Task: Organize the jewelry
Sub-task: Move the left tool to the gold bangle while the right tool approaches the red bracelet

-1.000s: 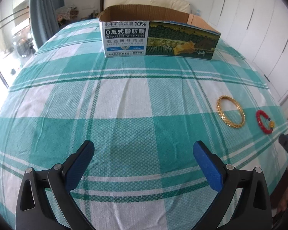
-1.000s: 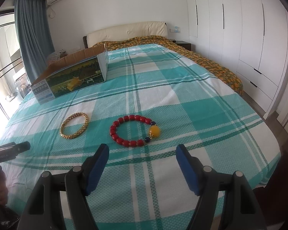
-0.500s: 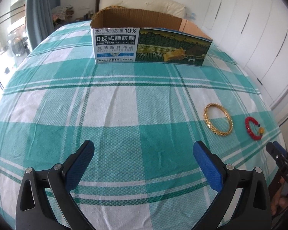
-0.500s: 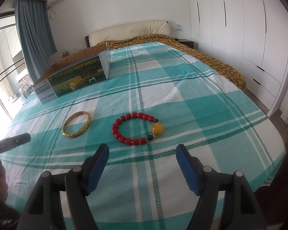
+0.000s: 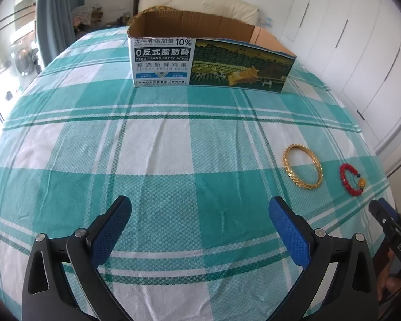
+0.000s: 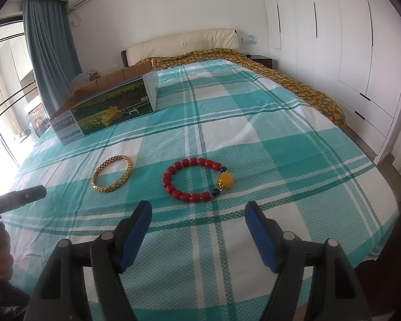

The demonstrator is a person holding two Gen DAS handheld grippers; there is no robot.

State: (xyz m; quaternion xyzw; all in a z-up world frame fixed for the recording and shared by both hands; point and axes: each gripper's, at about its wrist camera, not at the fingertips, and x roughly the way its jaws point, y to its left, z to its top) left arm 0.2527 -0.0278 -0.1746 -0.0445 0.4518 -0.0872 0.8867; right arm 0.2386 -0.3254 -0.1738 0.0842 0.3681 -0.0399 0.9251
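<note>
Your right gripper (image 6: 197, 218) hovers with jaws wide and empty, as does your left gripper (image 5: 200, 214). Just ahead on the bed (image 6: 294, 144) lie the red bead bracelet (image 6: 197, 179) and the gold bangle (image 6: 112, 174). Pinch bedsheet with either and it may snag or slip short of the cardboard box (image 6: 107, 107) far behind.

Little changed over the second. In the left wrist view the cardboard box (image 5: 211, 61) slid from upper right of centre toward the middle, and the gold bangle (image 5: 302, 169) and the red bead bracelet (image 5: 351, 179) drifted leftward and lower. In the right wrist view the red bead bracelet (image 6: 197, 179) sat slightly nearer.
</note>
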